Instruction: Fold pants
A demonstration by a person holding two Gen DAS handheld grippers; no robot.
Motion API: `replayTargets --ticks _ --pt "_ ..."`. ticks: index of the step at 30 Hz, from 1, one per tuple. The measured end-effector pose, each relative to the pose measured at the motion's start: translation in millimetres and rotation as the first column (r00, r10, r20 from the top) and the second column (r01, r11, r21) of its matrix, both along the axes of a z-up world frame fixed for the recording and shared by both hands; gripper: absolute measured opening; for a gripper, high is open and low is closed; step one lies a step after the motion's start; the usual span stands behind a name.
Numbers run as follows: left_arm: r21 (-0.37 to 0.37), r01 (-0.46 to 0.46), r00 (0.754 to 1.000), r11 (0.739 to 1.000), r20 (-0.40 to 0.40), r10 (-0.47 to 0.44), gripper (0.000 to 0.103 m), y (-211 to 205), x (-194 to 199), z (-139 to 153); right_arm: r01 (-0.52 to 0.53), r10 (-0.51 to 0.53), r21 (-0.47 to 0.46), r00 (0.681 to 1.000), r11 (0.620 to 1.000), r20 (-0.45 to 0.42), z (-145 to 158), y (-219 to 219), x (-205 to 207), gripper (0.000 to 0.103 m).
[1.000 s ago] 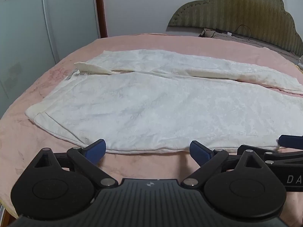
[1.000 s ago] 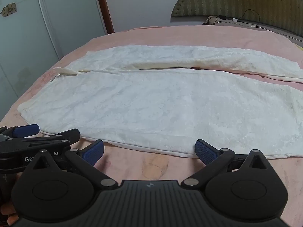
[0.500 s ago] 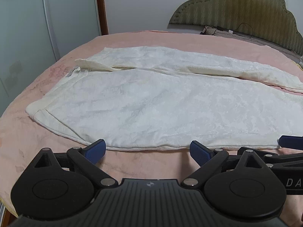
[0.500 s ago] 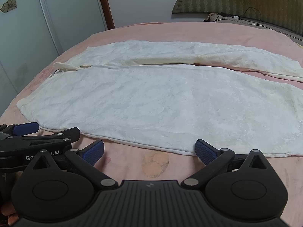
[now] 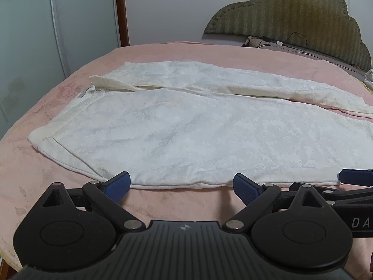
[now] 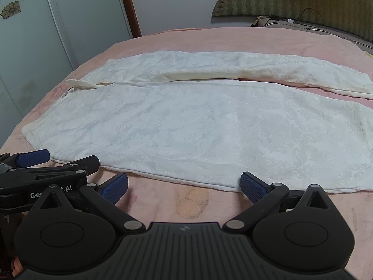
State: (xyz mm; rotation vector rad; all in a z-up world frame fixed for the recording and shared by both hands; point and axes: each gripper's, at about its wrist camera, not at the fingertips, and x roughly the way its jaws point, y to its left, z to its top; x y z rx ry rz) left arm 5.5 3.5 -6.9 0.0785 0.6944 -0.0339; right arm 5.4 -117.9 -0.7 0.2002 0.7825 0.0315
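Note:
White textured pants lie flat on the pink bed, waist to the left, both legs running to the right; they also show in the right wrist view. My left gripper is open and empty, its blue pads just short of the near hem. My right gripper is open and empty at the same near edge, further right. The right gripper's arm shows at the right of the left view, and the left gripper shows at the left of the right view.
The pink bedspread covers the bed. A padded olive headboard with pillows and a cable stands at the far right. Glass wardrobe doors with flower decals stand on the left. A brownish print marks the bedspread.
Both grippers have tilted and moved slightly forward toward the near hem of the pants, which now sit lower in both views. The pants have not moved.

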Motion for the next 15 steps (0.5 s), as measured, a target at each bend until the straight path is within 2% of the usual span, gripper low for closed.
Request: replayTargets --ticks 15 --pt "-0.001 -0.018 0.999 1.0 -0.026 0.018 0.096 1.8 0.1 -2.6 -0.002 0.002 -0.006 1.0 1.0 -0.002 -0.8 1.6 -0.1 0.103"
